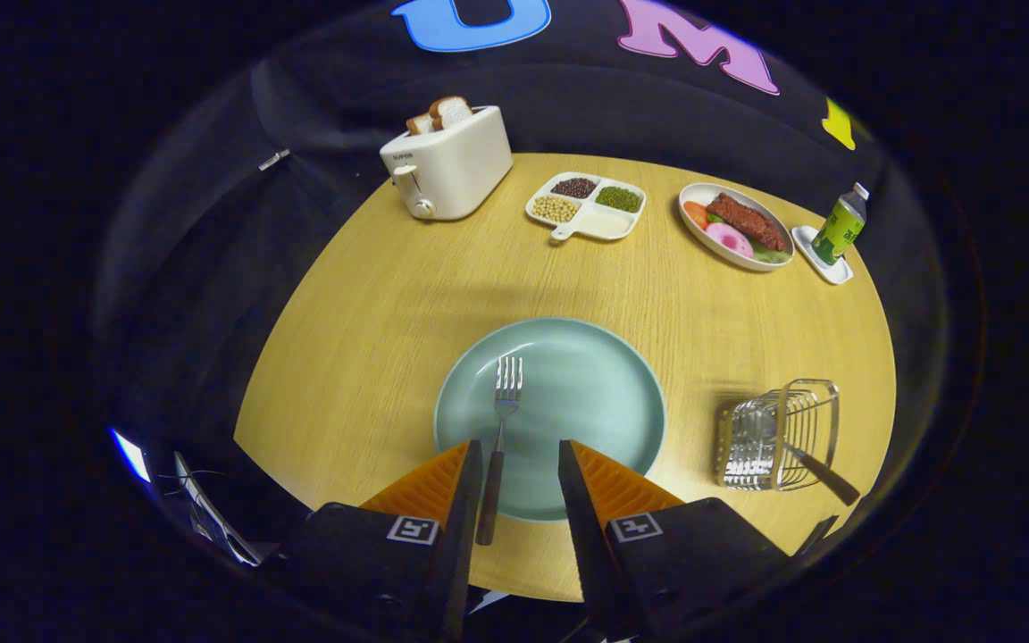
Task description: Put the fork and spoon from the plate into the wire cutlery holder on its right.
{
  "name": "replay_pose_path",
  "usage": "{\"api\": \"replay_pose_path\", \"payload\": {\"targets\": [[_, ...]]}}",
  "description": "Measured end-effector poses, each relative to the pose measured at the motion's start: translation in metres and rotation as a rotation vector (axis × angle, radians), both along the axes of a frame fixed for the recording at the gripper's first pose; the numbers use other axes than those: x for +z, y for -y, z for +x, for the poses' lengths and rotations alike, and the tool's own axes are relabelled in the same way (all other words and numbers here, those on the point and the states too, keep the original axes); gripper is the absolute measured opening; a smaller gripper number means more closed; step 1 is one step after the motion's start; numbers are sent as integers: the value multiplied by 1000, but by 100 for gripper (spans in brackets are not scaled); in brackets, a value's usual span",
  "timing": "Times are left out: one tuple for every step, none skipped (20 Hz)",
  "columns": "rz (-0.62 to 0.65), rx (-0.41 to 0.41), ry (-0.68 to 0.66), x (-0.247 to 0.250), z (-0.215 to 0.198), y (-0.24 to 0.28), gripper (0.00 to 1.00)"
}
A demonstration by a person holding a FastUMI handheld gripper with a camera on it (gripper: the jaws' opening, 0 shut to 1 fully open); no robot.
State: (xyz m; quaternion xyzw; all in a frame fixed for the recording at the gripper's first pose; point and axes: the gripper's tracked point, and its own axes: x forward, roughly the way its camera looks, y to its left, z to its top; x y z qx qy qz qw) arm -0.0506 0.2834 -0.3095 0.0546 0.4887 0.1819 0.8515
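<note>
Spoon step appears complete: a dark handle leans out of the wire cutlery holder (778,436), which stands near the tabletop's right edge. The fork (498,442) remains on the plate (595,393) at the near edge, tines pointing away, its handle overhanging the near rim. The gripper (520,469) hovers with fingers spread wide, holding nothing; the handle lies between them, just beside the left finger. Judged next move: lower, centre on the handle, close, then carry right to the holder.

Round wooden table (372,295), black cloth wall (211,196).
</note>
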Motion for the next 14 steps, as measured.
{"api": "replay_pose_path", "payload": {"targets": [[-3, -6, -15, -11, 1, -8, 54], [-6, -11, -34, -21, 1, -14, 54], [-12, -14, -49, -28, 1, -19, 54], [-22, -16, -59, -36, 1, -22, 54], [-32, -17, -68, -42, 2, -24, 54], [-38, -17, -79, -48, 3, -28, 54], [-43, -18, -91, -54, 3, -32, 54], [-49, -18, -97, -58, 4, -35, 55], [-61, -19, -103, -64, 7, -37, 55], [-76, -22, -113, -69, 9, -37, 55], [-92, -27, -127, -75, 11, -36, 55], [-99, -30, -150, -80, 9, -36, 55], [-122, -37, -169, -84, 8, -33, 40], [-124, -44, -163, -82, 12, -32, 26]]}}
